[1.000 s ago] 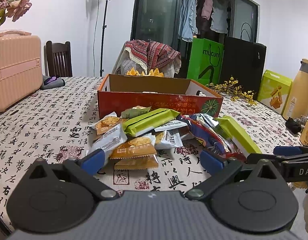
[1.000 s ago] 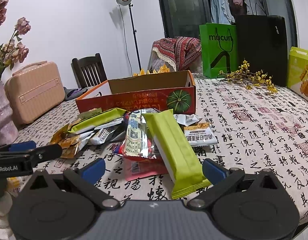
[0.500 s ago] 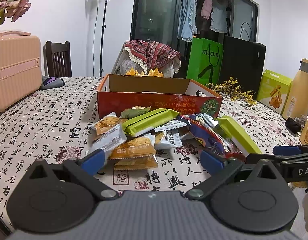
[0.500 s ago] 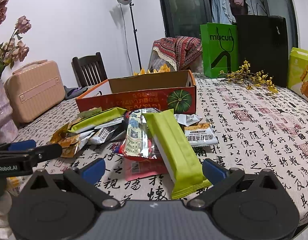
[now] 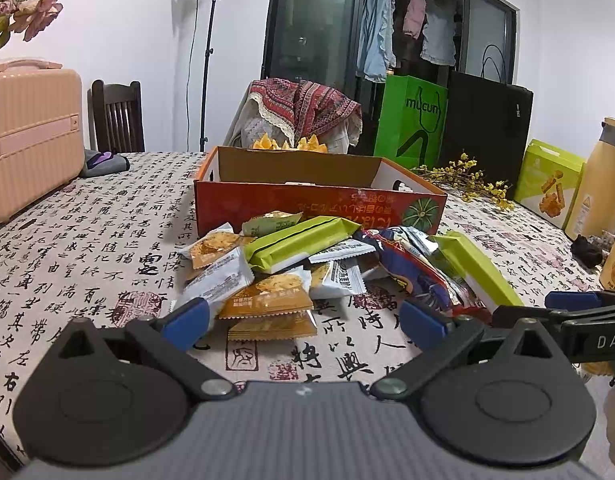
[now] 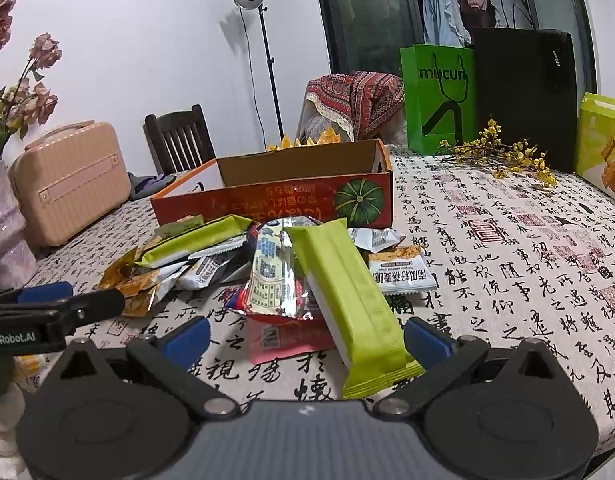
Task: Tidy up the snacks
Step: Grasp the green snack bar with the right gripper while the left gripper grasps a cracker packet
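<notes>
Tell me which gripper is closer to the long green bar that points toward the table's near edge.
Right. The right gripper hangs open just short of the long green bar, whose near end lies between its fingertips. The left gripper faces the orange packets; the bar lies off to its right.

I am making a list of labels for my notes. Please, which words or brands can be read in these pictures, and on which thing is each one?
"mucun": green paper bag.
"DAS", cut off by the frame edge: right gripper arm.
"enRobot.AI", start cut off: left gripper arm.
Printed calligraphy characters: tablecloth.
Upside-down print on the orange box: too blurred to read.
Snack packets: print too small.
</notes>
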{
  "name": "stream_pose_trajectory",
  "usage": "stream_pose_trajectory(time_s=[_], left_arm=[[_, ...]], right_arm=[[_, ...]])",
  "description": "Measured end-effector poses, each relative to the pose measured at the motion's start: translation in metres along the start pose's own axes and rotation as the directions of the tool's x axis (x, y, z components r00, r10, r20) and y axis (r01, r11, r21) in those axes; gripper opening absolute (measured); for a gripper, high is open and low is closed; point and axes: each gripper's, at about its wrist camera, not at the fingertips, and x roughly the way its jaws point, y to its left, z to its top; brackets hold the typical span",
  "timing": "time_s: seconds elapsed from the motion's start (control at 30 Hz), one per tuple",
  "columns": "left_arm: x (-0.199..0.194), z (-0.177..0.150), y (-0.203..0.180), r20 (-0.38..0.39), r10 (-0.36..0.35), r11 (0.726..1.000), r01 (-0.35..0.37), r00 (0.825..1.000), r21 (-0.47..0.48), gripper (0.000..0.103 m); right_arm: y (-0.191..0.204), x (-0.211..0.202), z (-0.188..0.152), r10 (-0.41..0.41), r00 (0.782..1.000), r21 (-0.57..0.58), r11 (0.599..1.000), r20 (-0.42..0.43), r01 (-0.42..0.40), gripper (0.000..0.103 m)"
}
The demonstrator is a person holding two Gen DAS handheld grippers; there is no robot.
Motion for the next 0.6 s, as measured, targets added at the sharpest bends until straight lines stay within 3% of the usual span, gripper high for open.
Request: stream_pose_trajectory(time_s=[0.37,0.43,0.6], left_arm=[[0.014,0.008,0.014,-0.011,0.045,0.998,-0.045,0.999,-0.042,0.103],[0.016,0.009,0.017,-0.012,0.046,0.998,-0.046,0.999,-0.048,0.103],[0.025,0.012,0.022,-0.027,0.051,0.996,-0.053,0.998,-0.066,0.103]], right_arm=[[-0.017,0.027,0.016,-0.035,0.999,-0.023,0.999,0.007,0.035,0.100],[-0.019,0.035,0.019,-0.047,0.999,-0.028,0.999,0.000,0.047,0.089],[-0.022,0.050,0.020,-0.024,0.999,-0.024,0.999,-0.026,0.024,0.077]])
